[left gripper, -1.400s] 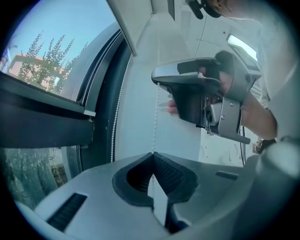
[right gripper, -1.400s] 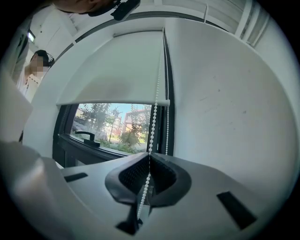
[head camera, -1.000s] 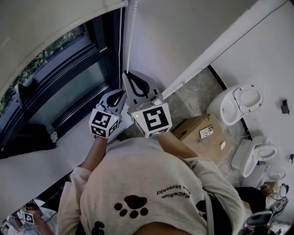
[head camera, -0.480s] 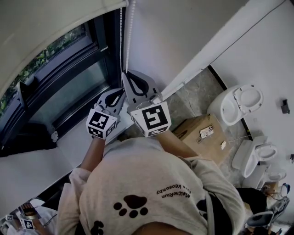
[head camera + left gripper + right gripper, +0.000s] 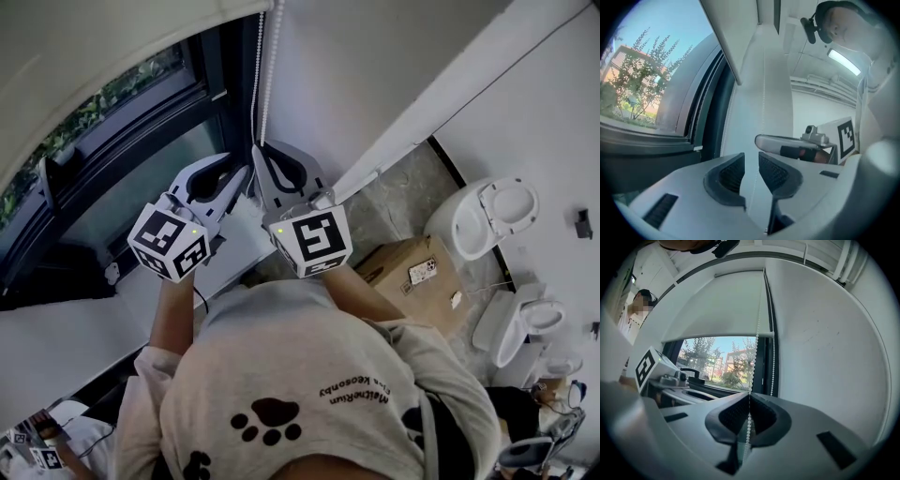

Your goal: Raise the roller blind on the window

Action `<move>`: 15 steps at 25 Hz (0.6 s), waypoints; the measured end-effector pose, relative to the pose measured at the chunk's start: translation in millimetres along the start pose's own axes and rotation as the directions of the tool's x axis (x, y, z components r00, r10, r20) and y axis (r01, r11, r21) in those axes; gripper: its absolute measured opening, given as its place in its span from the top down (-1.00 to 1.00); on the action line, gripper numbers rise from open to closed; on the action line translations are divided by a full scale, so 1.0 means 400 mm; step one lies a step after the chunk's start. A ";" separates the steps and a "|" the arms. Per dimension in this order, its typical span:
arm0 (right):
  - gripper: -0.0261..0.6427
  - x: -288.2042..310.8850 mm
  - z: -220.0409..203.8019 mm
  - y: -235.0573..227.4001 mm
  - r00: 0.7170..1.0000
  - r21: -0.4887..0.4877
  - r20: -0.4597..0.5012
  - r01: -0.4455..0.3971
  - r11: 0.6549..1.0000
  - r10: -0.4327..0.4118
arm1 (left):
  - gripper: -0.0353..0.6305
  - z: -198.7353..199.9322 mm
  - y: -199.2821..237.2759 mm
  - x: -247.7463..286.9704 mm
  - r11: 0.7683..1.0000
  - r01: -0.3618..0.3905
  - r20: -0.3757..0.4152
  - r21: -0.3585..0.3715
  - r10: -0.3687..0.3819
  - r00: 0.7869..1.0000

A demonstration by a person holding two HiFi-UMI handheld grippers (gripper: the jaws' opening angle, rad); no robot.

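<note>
White walls and a dark-framed window fill the head view's upper left, with a toilet and a cardboard box on the floor at lower right. The roller blind covers the window's top, and its bead cord hangs at upper centre down to the left tongs and right tongs. In the left gripper view, the left tongs have just been opening and stand apart. A thin cord strand shows in the gap, with the pads clear of it. In the right gripper view, the right tongs are clamped on the bead cord below the partly lowered blind.
</note>
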State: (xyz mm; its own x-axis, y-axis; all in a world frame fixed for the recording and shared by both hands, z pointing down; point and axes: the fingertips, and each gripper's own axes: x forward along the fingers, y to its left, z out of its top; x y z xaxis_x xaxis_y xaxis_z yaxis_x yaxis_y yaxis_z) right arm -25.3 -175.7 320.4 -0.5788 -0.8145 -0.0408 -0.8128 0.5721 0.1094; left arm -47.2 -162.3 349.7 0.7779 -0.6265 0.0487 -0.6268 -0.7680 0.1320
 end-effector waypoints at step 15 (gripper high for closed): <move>0.89 -0.001 -0.003 -0.005 1.000 -0.001 -0.002 0.001 1.000 -0.001 | 0.61 0.280 -0.060 0.025 0.990 0.097 0.082 0.104 -0.105 0.991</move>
State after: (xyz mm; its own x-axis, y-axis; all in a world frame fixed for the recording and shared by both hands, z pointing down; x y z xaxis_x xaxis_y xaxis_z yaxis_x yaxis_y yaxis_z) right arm -23.1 -176.5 321.2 -0.5781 -0.8151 -0.0385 -0.8131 0.5716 0.1101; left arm -29.4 -165.1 236.2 0.8332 -0.5510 -0.0467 -0.5500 -0.8345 0.0325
